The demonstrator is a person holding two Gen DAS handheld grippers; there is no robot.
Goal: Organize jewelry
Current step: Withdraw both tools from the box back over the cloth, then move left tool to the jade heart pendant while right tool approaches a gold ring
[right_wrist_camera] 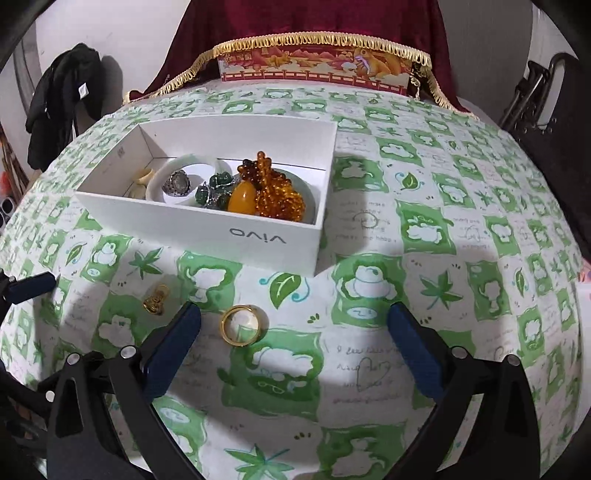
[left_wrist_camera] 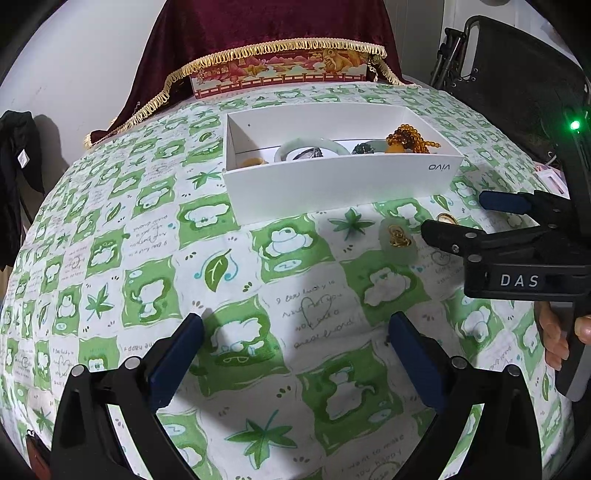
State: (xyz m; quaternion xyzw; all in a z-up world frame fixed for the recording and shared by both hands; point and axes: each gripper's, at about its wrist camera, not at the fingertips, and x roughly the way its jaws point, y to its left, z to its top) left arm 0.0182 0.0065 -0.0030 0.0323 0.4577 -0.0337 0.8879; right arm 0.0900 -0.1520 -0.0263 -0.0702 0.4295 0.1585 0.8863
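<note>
The bench [right_wrist_camera: 461, 229] is covered by a white cloth printed with green squares, leaves and cartoon bears. A dark red velvet drape with gold fringe [right_wrist_camera: 317, 22] hangs behind it over a red and gold decorated box [right_wrist_camera: 314, 66], against a pale wall where a black garment [right_wrist_camera: 62, 99] hangs.

One open white cardboard box marked "vivo" [right_wrist_camera: 207, 229] is the landmark. Inside it lie one pale jade bangle [right_wrist_camera: 173, 162], one silver filigree ring [right_wrist_camera: 177, 183], one cluster of dark green stones [right_wrist_camera: 214, 192], one orange amber egg-shaped stone [right_wrist_camera: 242, 199], one bunch of amber beads [right_wrist_camera: 273, 188] and cream-coloured pieces [right_wrist_camera: 142, 177] whose number I cannot tell.

In front of the box on the cloth sit one plain gold band ring [right_wrist_camera: 240, 325] and, to its left, one small gold figure pendant [right_wrist_camera: 157, 299]; the left wrist view shows that figure set on a pale green stone [left_wrist_camera: 399, 238].

The right gripper [right_wrist_camera: 295, 343] hovers in front of the box, jaws released wide, the gold band just inside its left finger. The left gripper [left_wrist_camera: 295, 350] is also in front of the box, jaws released over bare cloth. A person's hand [left_wrist_camera: 557, 332] grips the right tool's handle.
</note>
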